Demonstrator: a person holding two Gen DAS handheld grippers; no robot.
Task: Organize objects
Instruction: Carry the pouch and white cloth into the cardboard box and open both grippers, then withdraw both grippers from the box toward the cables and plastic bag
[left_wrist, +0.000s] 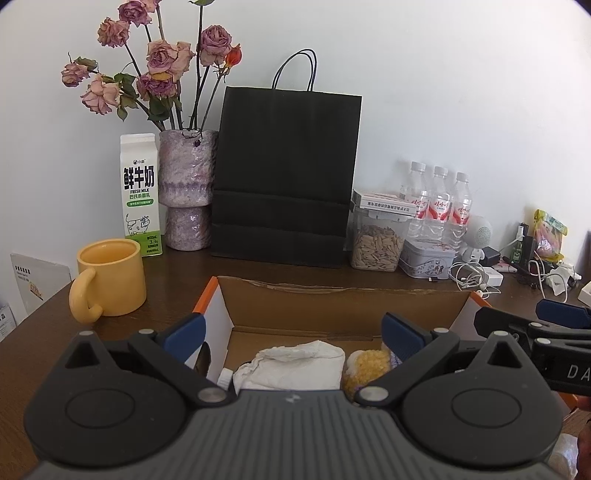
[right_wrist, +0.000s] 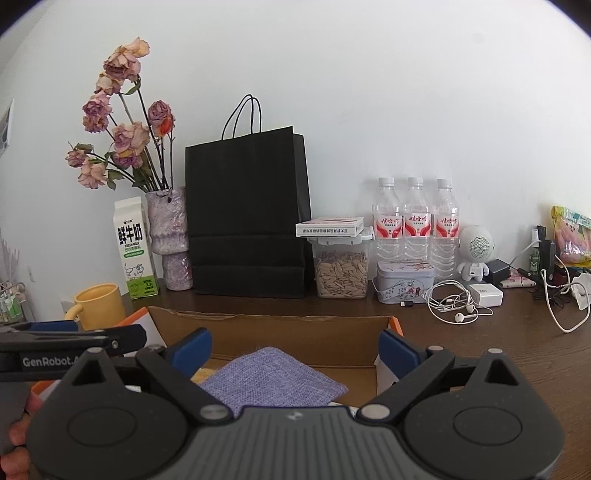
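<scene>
An open cardboard box (left_wrist: 332, 302) with orange edges stands on the dark wooden table, right in front of both grippers. In the left wrist view my left gripper (left_wrist: 291, 332) is open over the box. Below it lie a crumpled white cloth (left_wrist: 295, 363) and a yellow lumpy item (left_wrist: 365, 365). In the right wrist view my right gripper (right_wrist: 295, 347) is open above a folded purple fabric (right_wrist: 269, 376) that lies in the box (right_wrist: 266, 325). Neither pad touches the fabric. Each gripper's fingers show at the edge of the other's view.
Behind the box stand a yellow mug (left_wrist: 110, 277), a milk carton (left_wrist: 140, 195), a vase of dried roses (left_wrist: 188, 188), a black paper bag (left_wrist: 288, 177), a seed jar (right_wrist: 341, 271), a tin (right_wrist: 404, 280) and three water bottles (right_wrist: 415, 225). Earphones (right_wrist: 454, 302) and chargers lie to the right.
</scene>
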